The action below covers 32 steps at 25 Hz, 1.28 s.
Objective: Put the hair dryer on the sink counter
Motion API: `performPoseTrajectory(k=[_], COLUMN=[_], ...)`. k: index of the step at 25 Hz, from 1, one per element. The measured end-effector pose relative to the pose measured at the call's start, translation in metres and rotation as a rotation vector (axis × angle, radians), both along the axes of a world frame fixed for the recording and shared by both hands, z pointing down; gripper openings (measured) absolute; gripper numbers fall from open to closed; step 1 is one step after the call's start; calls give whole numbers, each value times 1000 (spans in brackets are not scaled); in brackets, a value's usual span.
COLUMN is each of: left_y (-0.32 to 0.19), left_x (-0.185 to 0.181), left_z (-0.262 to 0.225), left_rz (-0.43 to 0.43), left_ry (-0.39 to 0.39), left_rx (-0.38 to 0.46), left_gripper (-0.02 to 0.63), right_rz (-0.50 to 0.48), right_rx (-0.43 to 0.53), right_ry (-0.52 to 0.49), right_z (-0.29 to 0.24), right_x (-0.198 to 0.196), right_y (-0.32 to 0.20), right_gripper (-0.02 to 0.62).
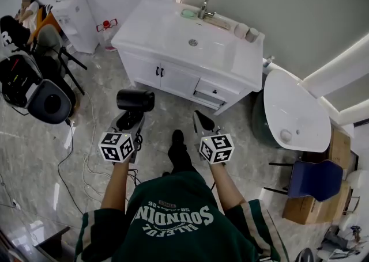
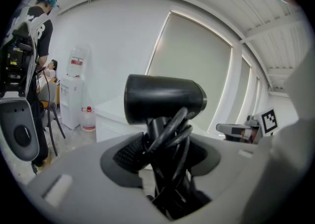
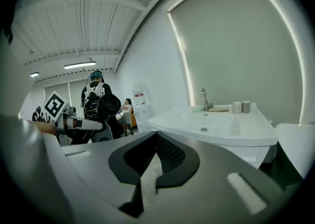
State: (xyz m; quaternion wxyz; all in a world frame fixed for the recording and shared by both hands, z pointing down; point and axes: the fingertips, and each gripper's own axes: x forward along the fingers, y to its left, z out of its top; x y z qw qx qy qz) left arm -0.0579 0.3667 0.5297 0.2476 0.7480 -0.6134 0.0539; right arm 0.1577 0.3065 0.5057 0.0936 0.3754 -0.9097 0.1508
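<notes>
1. The left tool (image 2: 162, 154) has its jaws set wide and clamped on the cord-wrapped handle of the matte black hair dryer (image 2: 165, 100). The dryer stands upright above the jaws, with its barrel lying crosswise.
2. The right tool (image 3: 152, 159) carries nothing, and its jaws are drawn together at the tips.
3. In the head view, the hair dryer (image 1: 135, 100) hangs in the air over the grey marbled floor tiles (image 1: 109, 79), well short of the white vanity table with a moulded basin (image 1: 161, 27). The pickup looks done. The carry to the table and the set-down are not yet done, so the task seems roughly half complete.
4. The left part of the table top is bare and smooth. A pale green soap (image 1: 188, 13) and a chrome tap (image 1: 203, 7) sit behind the drain, and two small pale cups (image 1: 247, 31) stand at the back right corner. The open left side looks the easiest place to lay the dryer.
5. At the room's left are seated people, a black round-fronted machine (image 1: 49, 102) and a white water dispenser (image 1: 75, 13). A loose white cable (image 1: 69, 157) trails across the floor. Right of the table stand a white oval fixture (image 1: 294, 111) and a blue chair (image 1: 314, 177).
</notes>
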Motion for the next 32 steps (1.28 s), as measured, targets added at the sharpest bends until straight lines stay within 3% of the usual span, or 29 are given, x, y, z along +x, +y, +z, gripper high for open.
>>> performPoseTrajectory(k=[20,32], left_y=[-255,-342], left_x=[-46,-69], left_z=[0,4], left_rz=[-72,-100], left_ry=[-6,-23], left_rx=[-15,-32], left_gripper=[259,259], right_rz=[-74,-121], right_rx=[-26,-8], right_ry=[-13,-18], right_z=[5,-1], right_x=[-53,-79], right_y=[-277,-378], right_gripper=[3,3])
